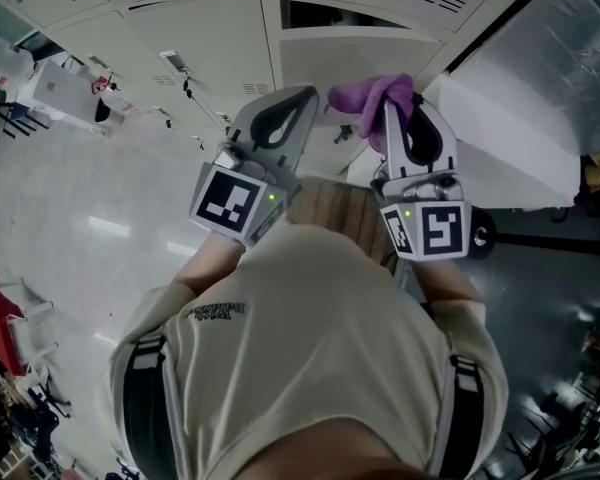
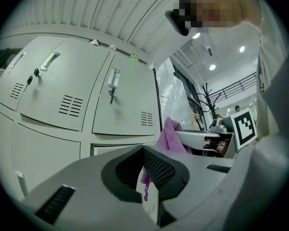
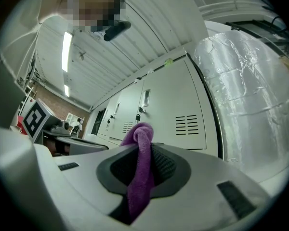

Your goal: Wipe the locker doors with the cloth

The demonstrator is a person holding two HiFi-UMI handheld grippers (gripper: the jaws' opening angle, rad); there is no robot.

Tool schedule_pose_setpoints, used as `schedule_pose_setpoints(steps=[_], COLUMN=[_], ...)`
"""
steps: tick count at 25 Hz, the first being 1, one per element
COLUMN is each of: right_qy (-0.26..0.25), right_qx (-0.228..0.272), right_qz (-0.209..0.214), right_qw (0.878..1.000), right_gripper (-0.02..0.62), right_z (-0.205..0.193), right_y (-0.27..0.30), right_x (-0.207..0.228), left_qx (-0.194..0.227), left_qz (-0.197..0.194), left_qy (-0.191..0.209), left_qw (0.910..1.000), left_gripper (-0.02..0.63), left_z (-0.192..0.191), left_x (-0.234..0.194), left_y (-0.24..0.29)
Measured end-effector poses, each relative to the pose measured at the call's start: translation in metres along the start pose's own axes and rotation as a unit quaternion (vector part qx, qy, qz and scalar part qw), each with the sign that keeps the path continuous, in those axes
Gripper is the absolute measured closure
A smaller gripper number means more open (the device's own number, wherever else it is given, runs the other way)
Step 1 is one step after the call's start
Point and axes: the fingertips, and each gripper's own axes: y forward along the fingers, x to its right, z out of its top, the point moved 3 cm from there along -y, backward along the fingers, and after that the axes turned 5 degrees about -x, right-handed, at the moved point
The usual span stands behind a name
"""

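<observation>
Purple fuzzy cloth [image 3: 139, 170] is pinched in right tool [image 3: 144, 152]; left tool [image 2: 143, 173] closed, empty, near locker doors [image 2: 62, 90].

My left gripper [image 1: 285, 108] sat at frame centre, my right gripper [image 1: 400, 108] just right of it, both before locker doors [image 1: 215, 43] across upper frame. Cloth [image 1: 368, 98] sat between right jaws, bunched past tips, spilling left toward left gripper. Plastic-wrapped bundle [image 1: 565, 63] stood upper right, beside lockers. Floor [image 1: 70, 218] spread at left.
</observation>
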Motion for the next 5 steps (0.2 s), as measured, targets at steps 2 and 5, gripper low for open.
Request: schedule_pose_setpoints(steps=[2, 5], right_qy=[-0.001, -0.003], right_qx=[-0.001, -0.003], right_qz=[0.001, 0.004], right_qw=[1.0, 1.0], right_gripper=[0.545, 0.545], right_z=[-0.0009, -0.0026], right_y=[0.0011, 0.0029], right_x=[0.0005, 0.0006], left_qx=[0.001, 0.002], left_qz=[0.0, -0.001], left_qy=[0.001, 0.004], left_qw=[1.0, 1.0], left_gripper=[0.604, 0.604], left_z=[0.0004, 0.0005], left_x=[-0.0003, -0.0007], left_y=[0.0015, 0.0036])
